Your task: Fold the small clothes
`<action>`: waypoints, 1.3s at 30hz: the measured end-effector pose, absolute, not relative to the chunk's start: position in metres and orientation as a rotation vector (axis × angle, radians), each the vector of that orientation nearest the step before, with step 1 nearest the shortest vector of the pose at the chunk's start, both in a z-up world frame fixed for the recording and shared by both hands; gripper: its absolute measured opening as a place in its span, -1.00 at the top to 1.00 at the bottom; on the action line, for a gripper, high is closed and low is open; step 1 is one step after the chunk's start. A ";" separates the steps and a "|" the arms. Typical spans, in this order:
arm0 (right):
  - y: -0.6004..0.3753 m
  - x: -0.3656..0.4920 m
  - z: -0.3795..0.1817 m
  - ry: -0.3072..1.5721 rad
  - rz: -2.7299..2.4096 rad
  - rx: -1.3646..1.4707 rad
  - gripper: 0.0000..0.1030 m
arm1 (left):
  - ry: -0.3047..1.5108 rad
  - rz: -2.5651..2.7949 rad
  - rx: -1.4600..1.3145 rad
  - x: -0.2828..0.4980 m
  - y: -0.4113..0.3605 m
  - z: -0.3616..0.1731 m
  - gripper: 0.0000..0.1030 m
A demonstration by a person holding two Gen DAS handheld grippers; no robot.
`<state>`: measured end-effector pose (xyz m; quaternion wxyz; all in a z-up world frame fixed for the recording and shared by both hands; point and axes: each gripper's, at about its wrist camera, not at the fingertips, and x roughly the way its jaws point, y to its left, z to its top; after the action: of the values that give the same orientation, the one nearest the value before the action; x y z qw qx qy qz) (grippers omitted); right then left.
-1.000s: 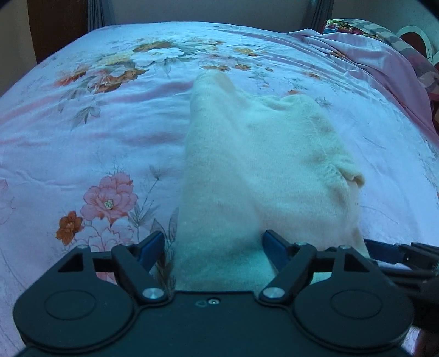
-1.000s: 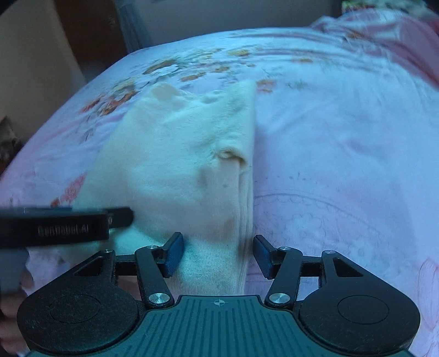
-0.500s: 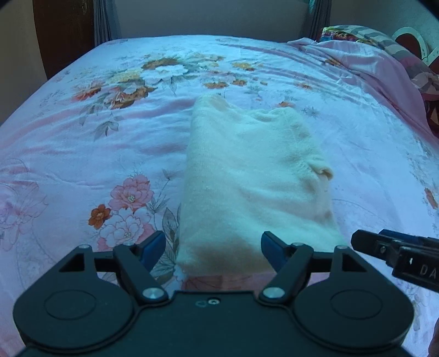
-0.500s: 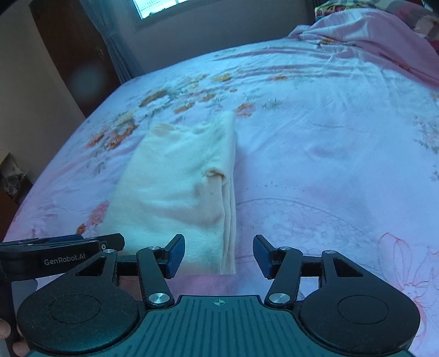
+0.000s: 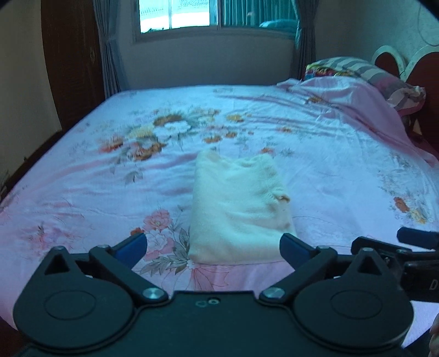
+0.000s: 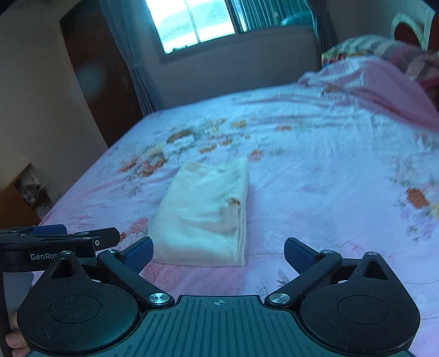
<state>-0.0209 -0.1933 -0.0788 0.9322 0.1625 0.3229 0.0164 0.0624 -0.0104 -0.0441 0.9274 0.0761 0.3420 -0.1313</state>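
Note:
A cream garment (image 5: 236, 211) lies folded into a narrow oblong on the pink floral bedsheet (image 5: 82, 197); the right wrist view shows this garment (image 6: 204, 217) too. My left gripper (image 5: 212, 248) hovers above and short of its near edge, jaws opening wide, nothing between them. My right gripper (image 6: 218, 251) is likewise raised and back from the cloth, jaws opening, empty. Each gripper shows at the edge of the other's view: the right gripper (image 5: 411, 247) at lower right, the left gripper (image 6: 55, 239) at lower left.
Striped pillows (image 5: 365, 74) and a bunched pink cover (image 5: 356, 96) lie at the bed's right end by a red headboard (image 5: 422, 71). A window (image 5: 214, 13) with curtains is behind the bed. A dark wooden door (image 6: 96, 82) stands at left. Part of a hand (image 6: 13, 340) shows bottom left.
Both grippers have pulled up and back from the folded garment, which they straddled a second ago. Their jaws have spread wider. The garment stays flat on the bed.

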 end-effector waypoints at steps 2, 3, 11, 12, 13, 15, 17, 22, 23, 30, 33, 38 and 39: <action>-0.192 -0.040 -0.066 0.619 0.034 0.311 -0.99 | 0.683 -0.264 0.160 0.047 -0.008 -0.036 -0.97; -0.191 -0.051 -0.060 0.599 0.029 0.301 -0.99 | 0.679 -0.258 0.161 0.040 -0.008 -0.034 -0.97; -0.197 -0.116 -0.039 0.497 -0.045 0.304 -0.99 | 0.640 -0.229 0.134 -0.008 -0.002 -0.020 -0.97; -0.198 -0.121 -0.038 0.484 -0.054 0.304 -0.99 | 0.642 -0.229 0.120 -0.012 -0.001 -0.019 -0.97; -0.199 -0.127 -0.037 0.475 -0.059 0.302 -0.99 | 0.646 -0.228 0.105 -0.014 0.001 -0.019 -0.97; -0.201 -0.137 -0.034 0.457 -0.062 0.290 -0.99 | 0.639 -0.213 0.094 -0.019 0.002 -0.018 -0.97; -0.200 -0.143 -0.033 0.444 -0.080 0.283 -0.99 | 0.628 -0.197 0.096 -0.023 0.000 -0.018 -0.97; -0.199 -0.151 -0.025 0.412 -0.067 0.252 -0.99 | 0.606 -0.200 0.098 -0.035 -0.002 -0.015 -0.97; -0.200 -0.151 -0.025 0.411 -0.059 0.262 -0.99 | 0.602 -0.200 0.100 -0.036 -0.002 -0.014 -0.97; -0.204 -0.151 -0.026 0.411 -0.062 0.272 -0.99 | 0.604 -0.207 0.106 -0.041 -0.005 -0.014 -0.97; -0.206 -0.149 -0.027 0.416 -0.064 0.269 -0.99 | 0.610 -0.212 0.103 -0.041 -0.006 -0.015 -0.97; -0.207 -0.149 -0.028 0.419 -0.070 0.277 -0.99 | 0.607 -0.219 0.116 -0.043 -0.009 -0.015 -0.97; -0.208 -0.149 -0.029 0.420 -0.071 0.279 -0.99 | 0.608 -0.219 0.117 -0.042 -0.009 -0.016 -0.97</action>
<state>-0.1485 -0.2079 -0.0287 0.9678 0.1379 0.2078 -0.0350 -0.0425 -0.0093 -0.0156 0.9465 0.0573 0.2987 -0.1074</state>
